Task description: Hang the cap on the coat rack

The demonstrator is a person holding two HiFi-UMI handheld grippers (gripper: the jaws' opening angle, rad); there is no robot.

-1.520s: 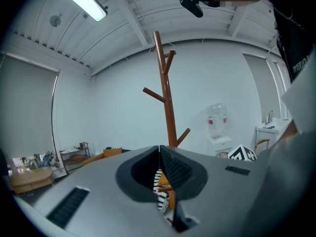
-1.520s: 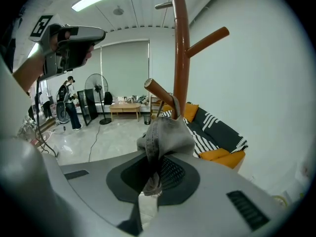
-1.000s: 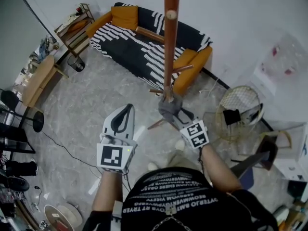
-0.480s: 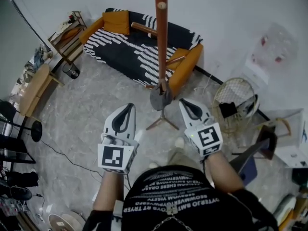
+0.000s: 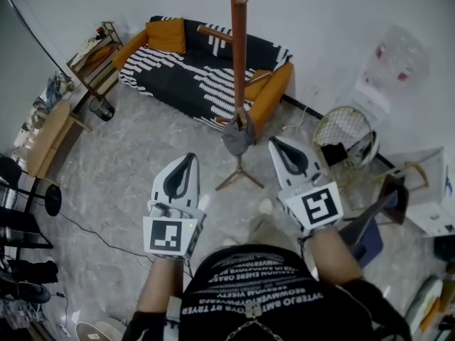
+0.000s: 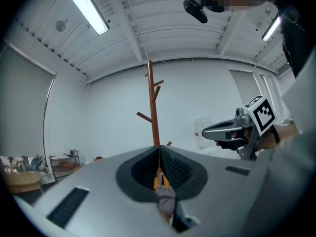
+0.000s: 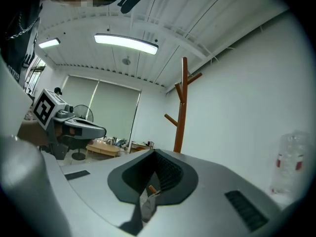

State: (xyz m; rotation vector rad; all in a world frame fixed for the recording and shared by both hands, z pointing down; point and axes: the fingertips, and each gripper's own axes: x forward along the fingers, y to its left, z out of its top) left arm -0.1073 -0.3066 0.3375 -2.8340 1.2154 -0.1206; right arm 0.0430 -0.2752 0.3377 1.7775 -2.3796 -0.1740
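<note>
The brown wooden coat rack (image 5: 238,48) stands in front of me, its pole rising past the top of the head view. A grey cap (image 5: 237,138) hangs low on the pole, free of both grippers. My right gripper (image 5: 276,143) sits just right of the cap and short of it, jaws shut with nothing between them. My left gripper (image 5: 187,158) hovers further left, also shut and empty. In the left gripper view the coat rack (image 6: 154,112) and the right gripper (image 6: 206,132) show ahead. The right gripper view shows the coat rack (image 7: 181,112) and the left gripper (image 7: 102,130).
A black-and-white striped sofa (image 5: 192,62) with orange cushions stands behind the rack. A round wire basket (image 5: 348,144) is at the right, a wooden table (image 5: 46,137) and a shelf (image 5: 96,45) at the left. The rack's feet (image 5: 238,180) spread on the grey floor.
The right gripper was up against the cap at the pole; it has pulled back toward me and to the right. The cap stays hanging on the rack. The left gripper has barely moved.
</note>
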